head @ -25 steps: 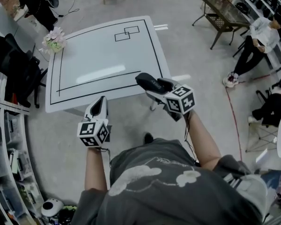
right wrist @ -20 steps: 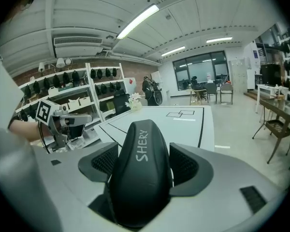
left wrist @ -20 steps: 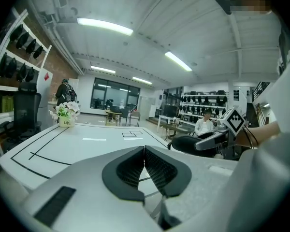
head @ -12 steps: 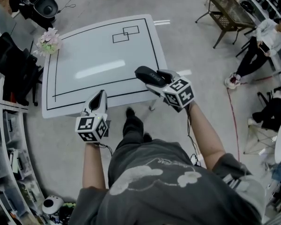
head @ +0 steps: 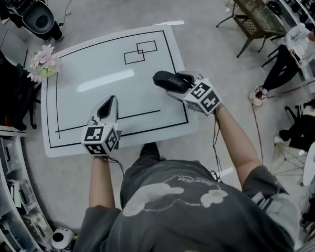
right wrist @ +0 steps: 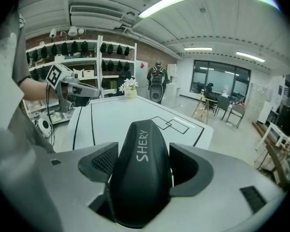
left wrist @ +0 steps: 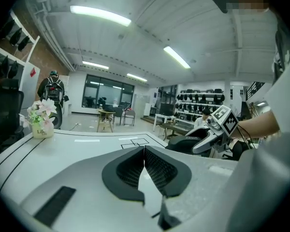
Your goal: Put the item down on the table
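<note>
While right claw [right wrist: 143, 164] grips one item [right wrist: 141, 139], left claw [left wrist: 144, 154] pinches nothing.

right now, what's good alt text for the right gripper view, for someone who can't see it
The right gripper has its jaws shut on a black case marked SHERY, with a white, black-lined table beyond it. The left gripper shows at far left, and flowers stand at the table's far end.

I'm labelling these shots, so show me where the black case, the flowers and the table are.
black case [right wrist: 142, 178]: right gripper view, on its top just below the lettering.
flowers [head: 42, 63]: head view, on the pink blossoms.
table [head: 79, 109]: head view, on the bare white top.
</note>
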Demonstrator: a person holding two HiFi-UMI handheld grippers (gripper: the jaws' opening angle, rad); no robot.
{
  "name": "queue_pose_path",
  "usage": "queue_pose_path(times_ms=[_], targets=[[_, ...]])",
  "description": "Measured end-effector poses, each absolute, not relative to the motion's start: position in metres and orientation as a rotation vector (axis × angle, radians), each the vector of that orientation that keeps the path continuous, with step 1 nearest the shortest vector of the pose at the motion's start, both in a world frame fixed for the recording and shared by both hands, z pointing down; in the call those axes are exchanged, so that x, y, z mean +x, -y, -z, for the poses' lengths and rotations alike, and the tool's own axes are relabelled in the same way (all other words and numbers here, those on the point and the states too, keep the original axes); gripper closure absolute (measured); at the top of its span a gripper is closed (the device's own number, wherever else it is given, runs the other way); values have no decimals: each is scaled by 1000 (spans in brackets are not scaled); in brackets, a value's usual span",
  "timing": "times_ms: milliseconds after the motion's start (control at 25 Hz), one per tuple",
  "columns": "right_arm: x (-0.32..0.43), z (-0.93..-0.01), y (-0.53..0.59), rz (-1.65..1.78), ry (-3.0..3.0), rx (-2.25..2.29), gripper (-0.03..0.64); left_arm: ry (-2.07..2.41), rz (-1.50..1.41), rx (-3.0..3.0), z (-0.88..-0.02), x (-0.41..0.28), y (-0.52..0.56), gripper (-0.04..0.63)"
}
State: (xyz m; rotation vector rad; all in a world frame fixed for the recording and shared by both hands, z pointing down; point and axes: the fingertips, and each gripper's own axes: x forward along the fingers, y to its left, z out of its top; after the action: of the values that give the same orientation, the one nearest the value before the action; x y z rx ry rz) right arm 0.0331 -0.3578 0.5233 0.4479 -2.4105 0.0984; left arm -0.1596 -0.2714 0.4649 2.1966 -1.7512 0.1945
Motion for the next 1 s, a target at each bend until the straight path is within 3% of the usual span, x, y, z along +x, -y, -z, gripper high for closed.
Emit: queue_pose_path(times_ms=[520, 1000], targets=[[-13, -547, 460, 29, 2305, 212, 287, 1670, -219, 2233, -479, -199, 392, 591], [-43, -575, 513, 151, 2268, 27, 287, 1605, -258, 2222, -507, -211, 439, 591]])
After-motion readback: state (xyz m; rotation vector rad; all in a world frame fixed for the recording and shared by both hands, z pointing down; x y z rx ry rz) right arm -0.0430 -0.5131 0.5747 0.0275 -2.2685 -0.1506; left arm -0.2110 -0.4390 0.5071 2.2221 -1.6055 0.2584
